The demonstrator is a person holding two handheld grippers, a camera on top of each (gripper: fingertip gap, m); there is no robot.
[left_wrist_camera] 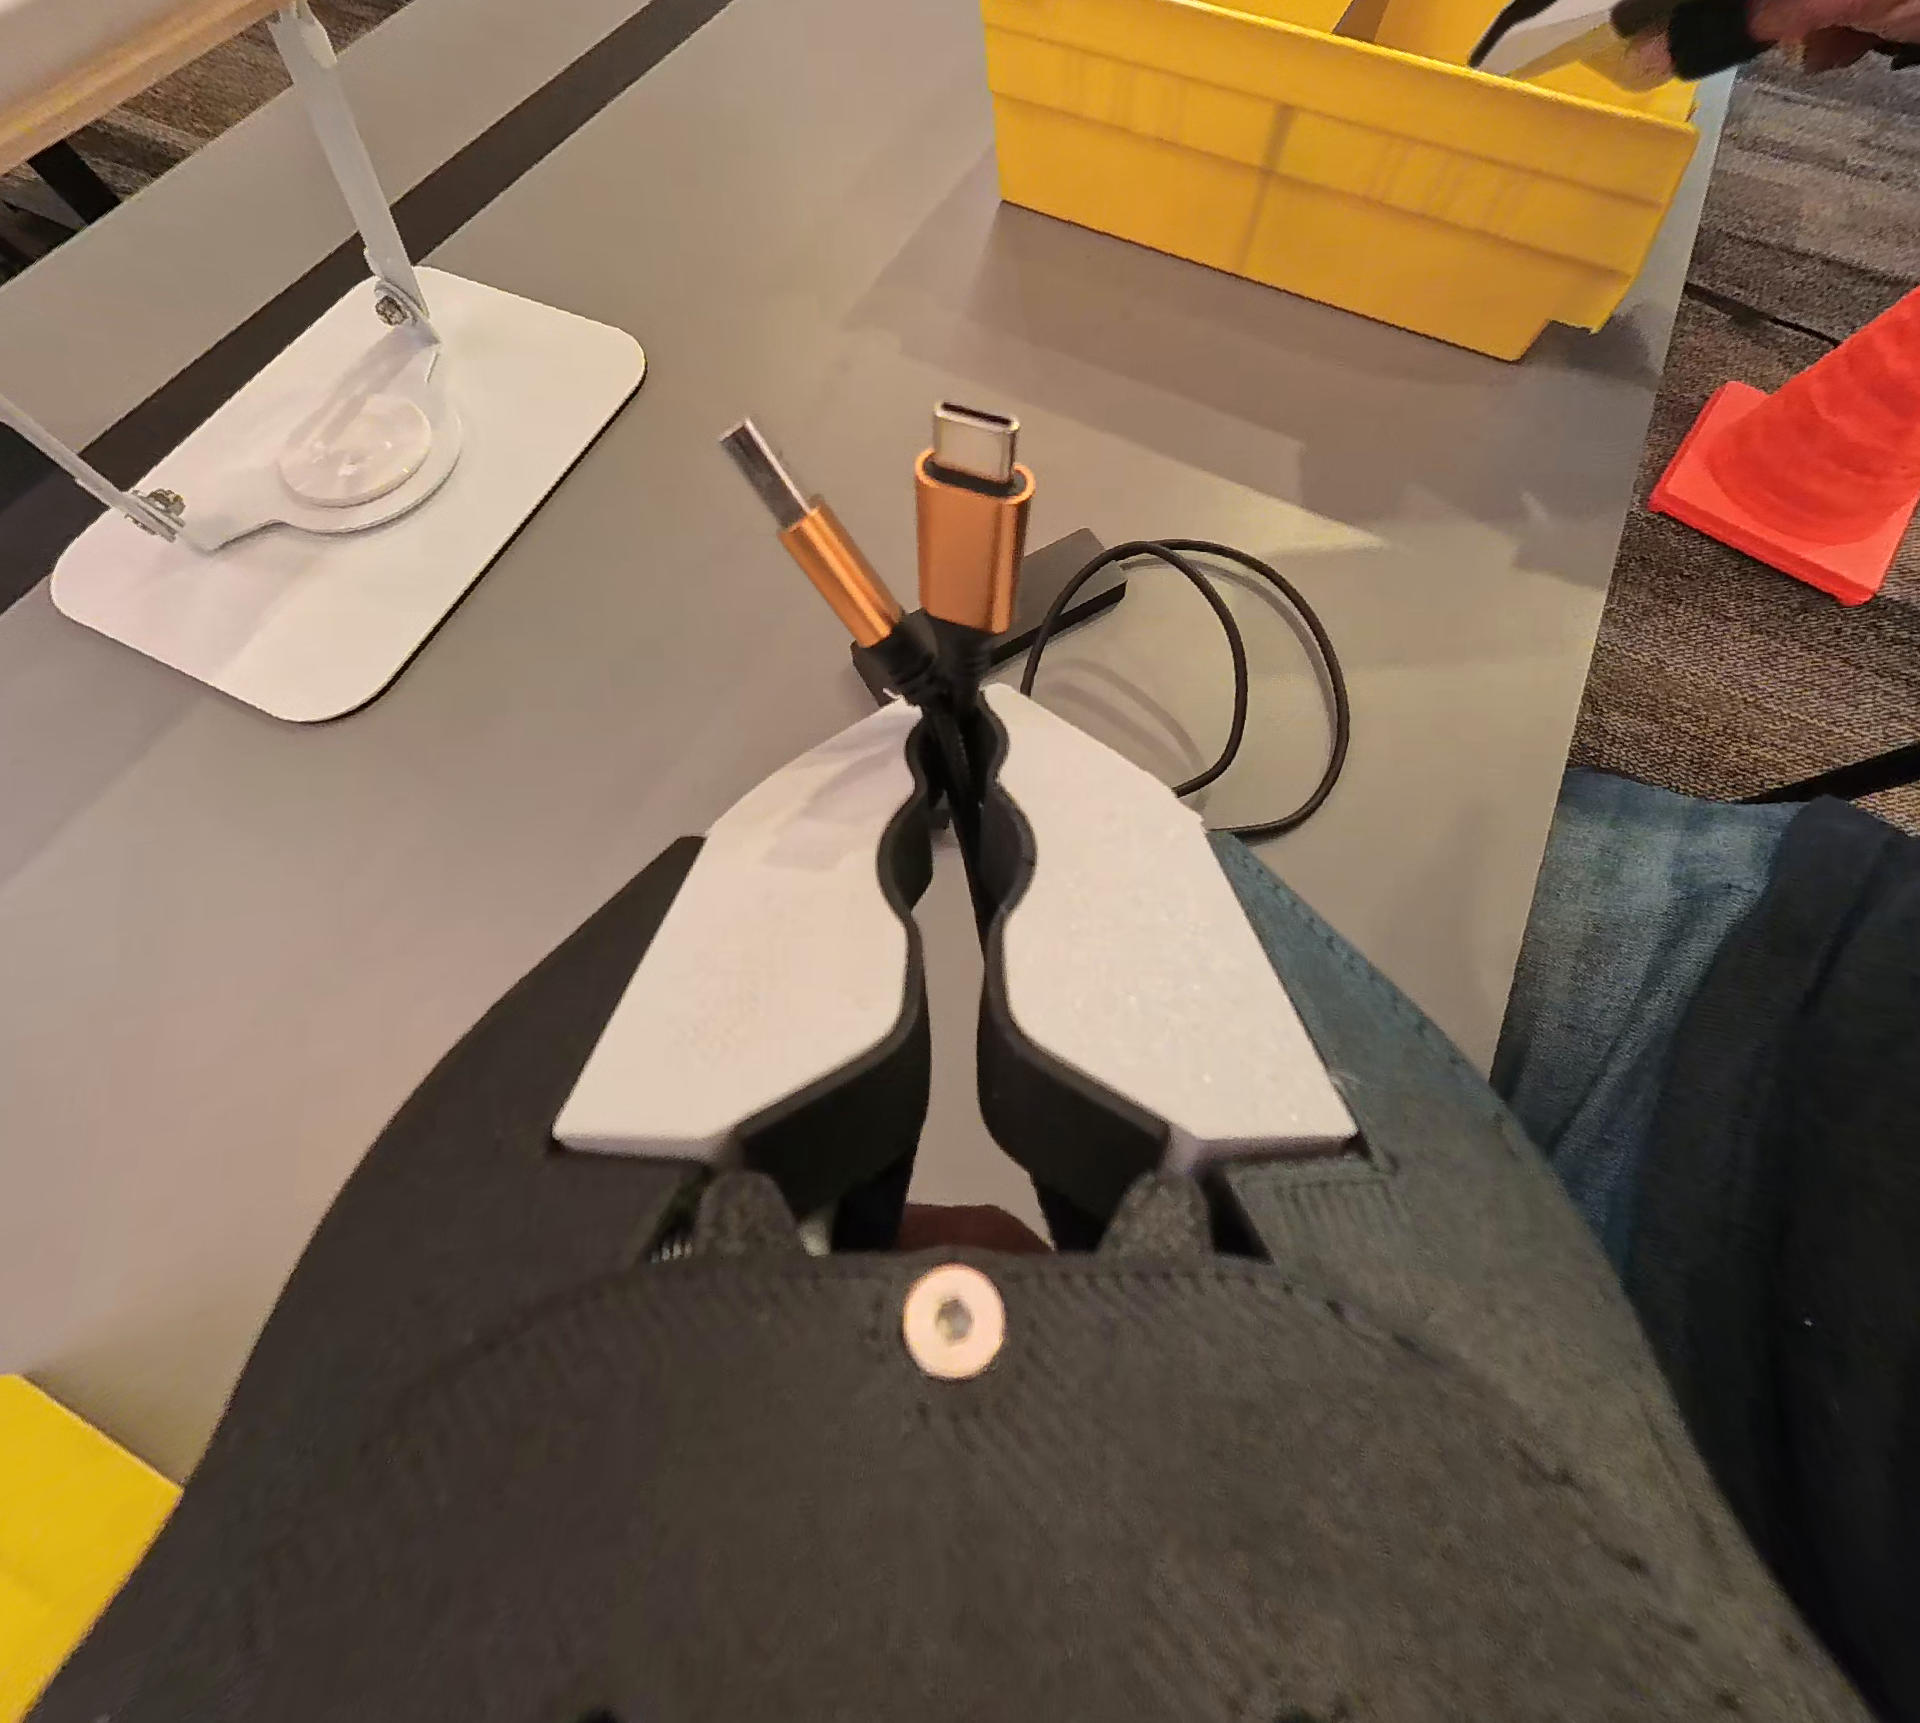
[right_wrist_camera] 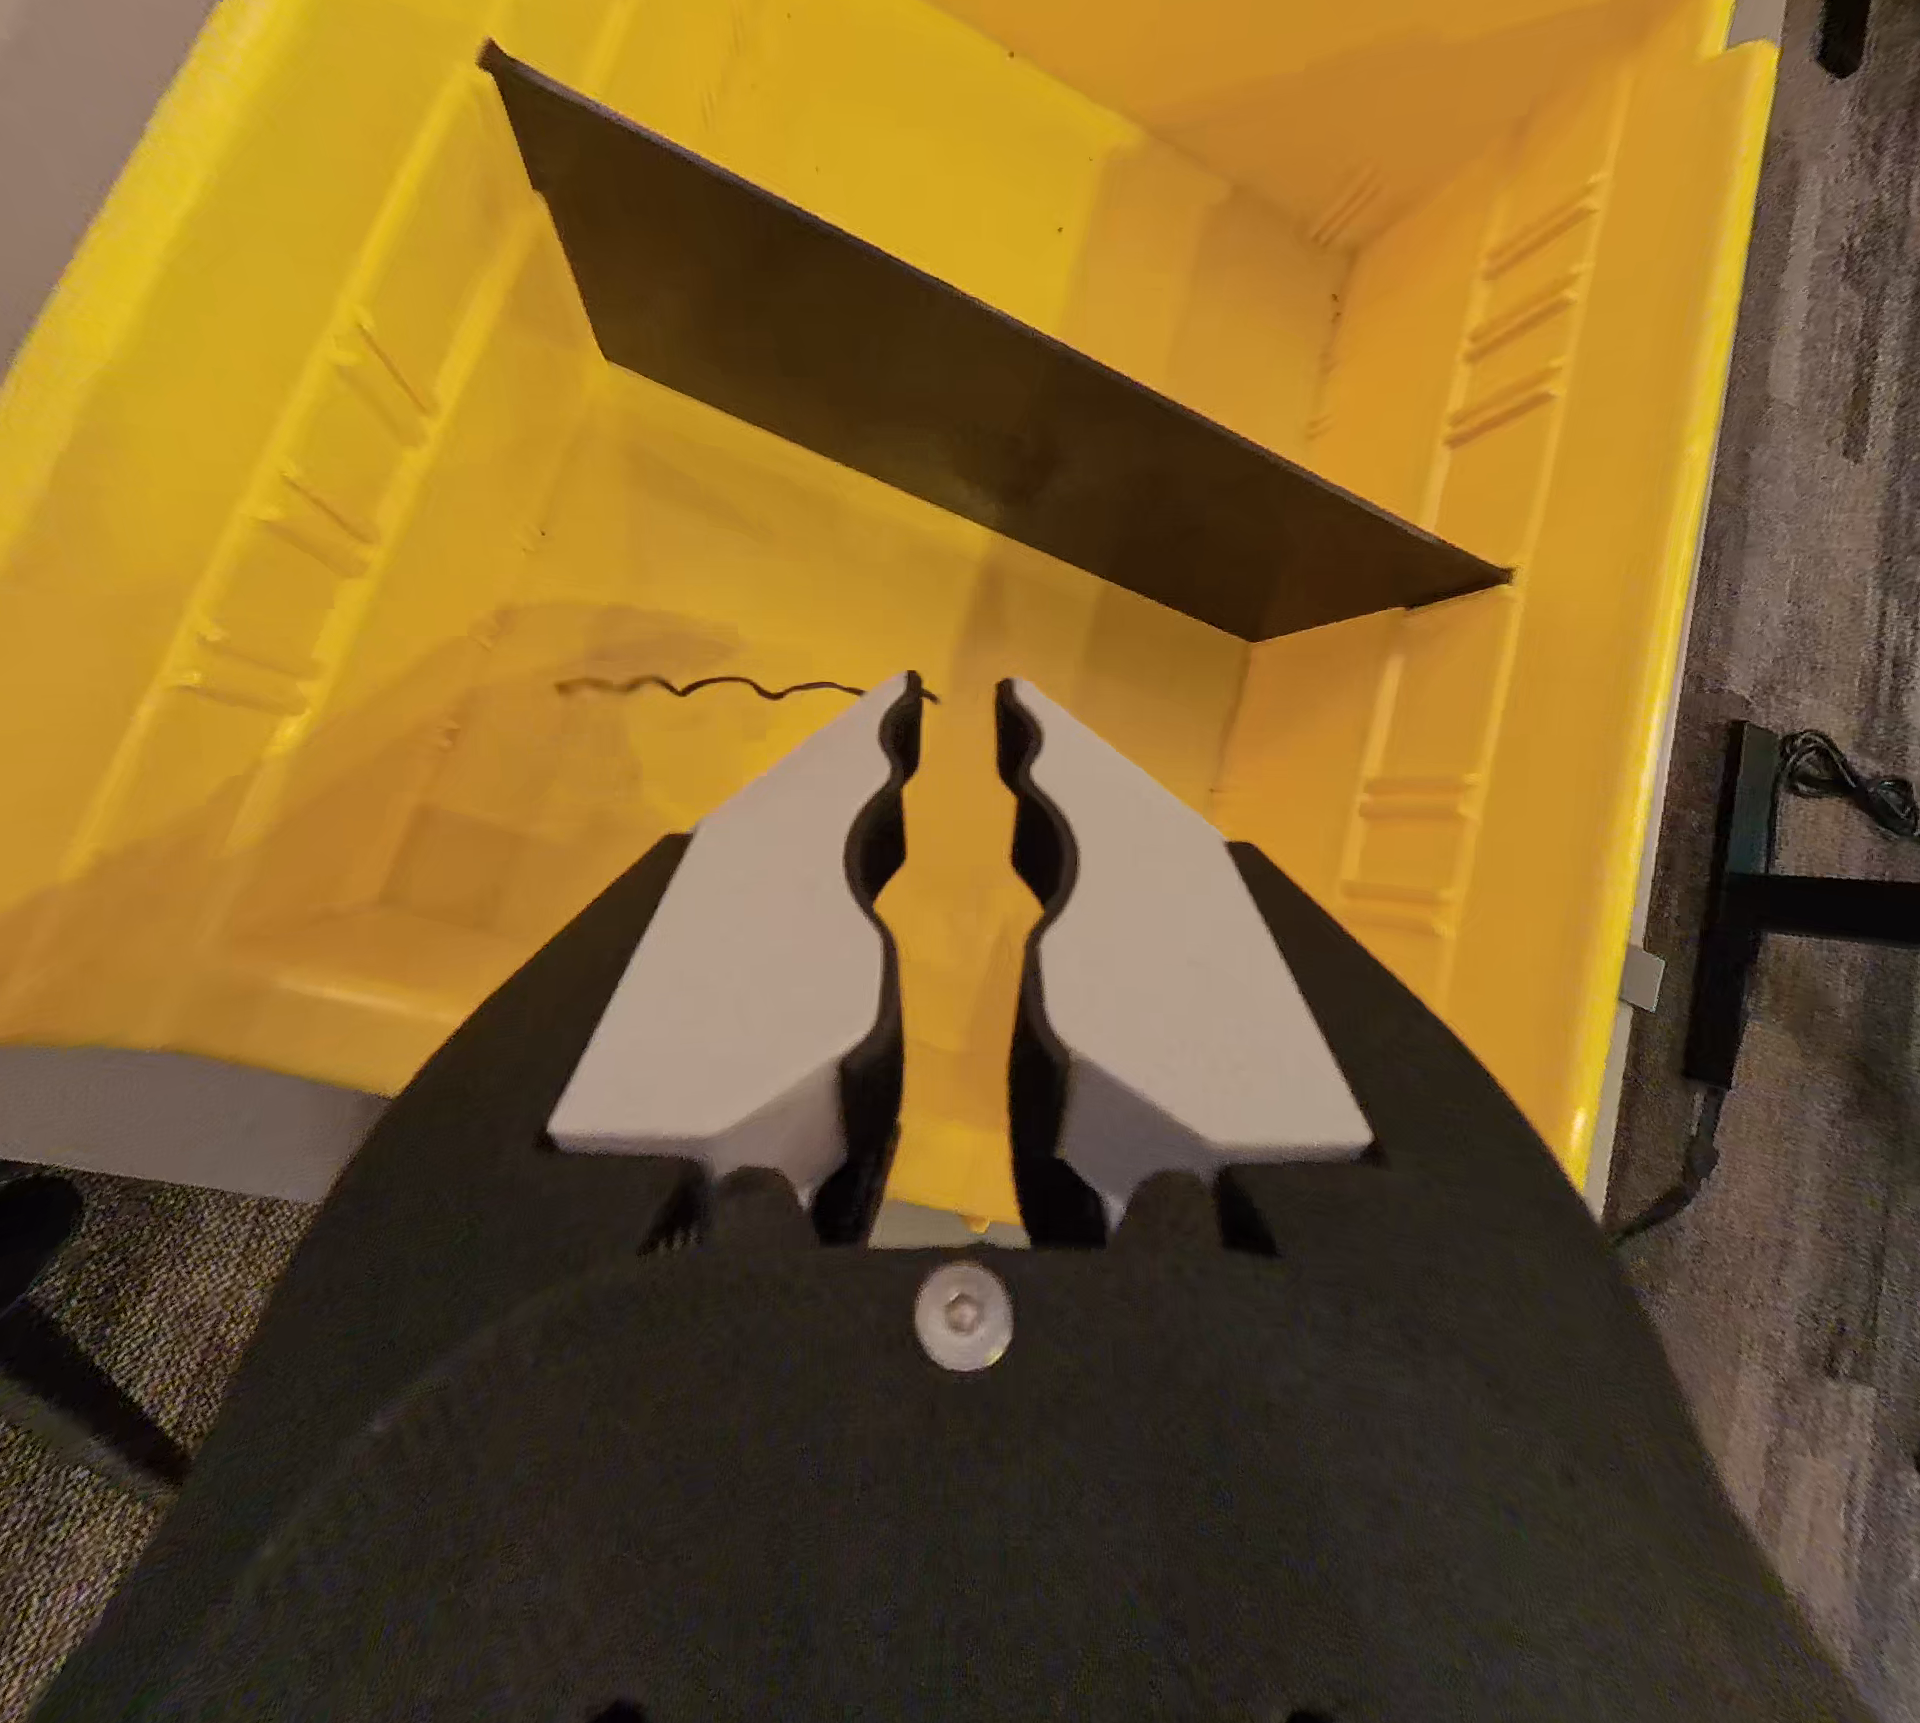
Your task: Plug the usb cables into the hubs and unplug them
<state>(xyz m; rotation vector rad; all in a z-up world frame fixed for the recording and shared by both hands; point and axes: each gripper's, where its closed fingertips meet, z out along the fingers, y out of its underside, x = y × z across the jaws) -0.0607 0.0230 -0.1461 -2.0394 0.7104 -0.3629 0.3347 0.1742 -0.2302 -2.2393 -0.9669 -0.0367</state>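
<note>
The left gripper (left_wrist_camera: 951,717) has its jaws pinching a short black usb cable (left_wrist_camera: 948,743) just below its two copper-sleeved plugs (left_wrist_camera: 971,546), which stick up above the grey counter (left_wrist_camera: 727,219). Behind them a slim black hub (left_wrist_camera: 1049,577) lies near the counter's front edge, its thin cord looped beside it. The right gripper (right_wrist_camera: 956,686) hangs over the yellow plastic bin (right_wrist_camera: 312,447) at the far right corner, jaws slightly spread, holding nothing.

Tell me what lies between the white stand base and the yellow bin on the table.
Bare grey tabletop, as the left wrist view shows. The white stand base sits left, the yellow bin right; the cable plugs held by the left tongs rise nearer the camera.
</note>
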